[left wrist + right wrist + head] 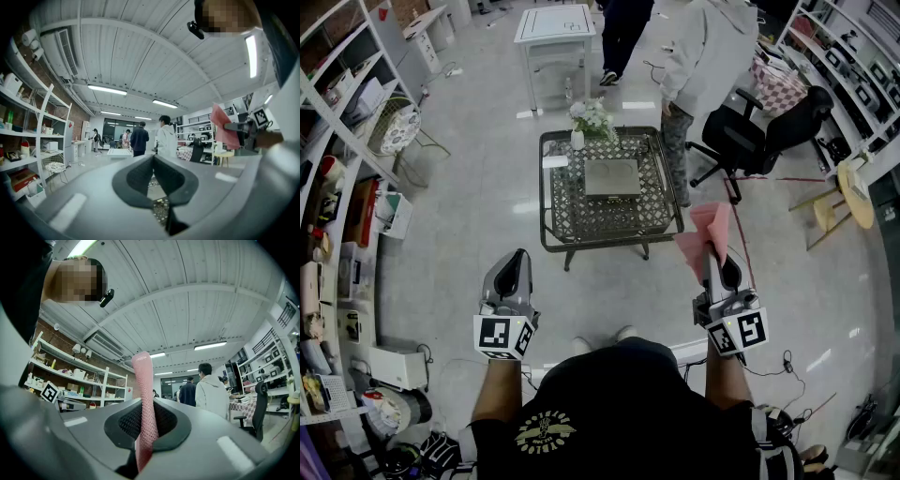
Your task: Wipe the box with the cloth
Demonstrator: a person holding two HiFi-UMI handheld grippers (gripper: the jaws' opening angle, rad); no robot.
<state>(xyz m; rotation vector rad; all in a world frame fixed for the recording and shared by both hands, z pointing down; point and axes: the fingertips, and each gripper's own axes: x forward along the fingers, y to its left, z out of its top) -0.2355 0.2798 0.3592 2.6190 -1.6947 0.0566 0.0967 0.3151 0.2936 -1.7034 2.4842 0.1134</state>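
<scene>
Right gripper (720, 266) jaws are clamped on the pink cloth (707, 232). Left gripper (519, 259) jaws are closed, holding nothing. The box (611, 176) sits mid-bench (566, 221).

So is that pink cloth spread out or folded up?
Folded up. The cloth is pinched between the right gripper's fingers and sticks out past them as a narrow strip, held in the air rather than laid on anything.
</scene>
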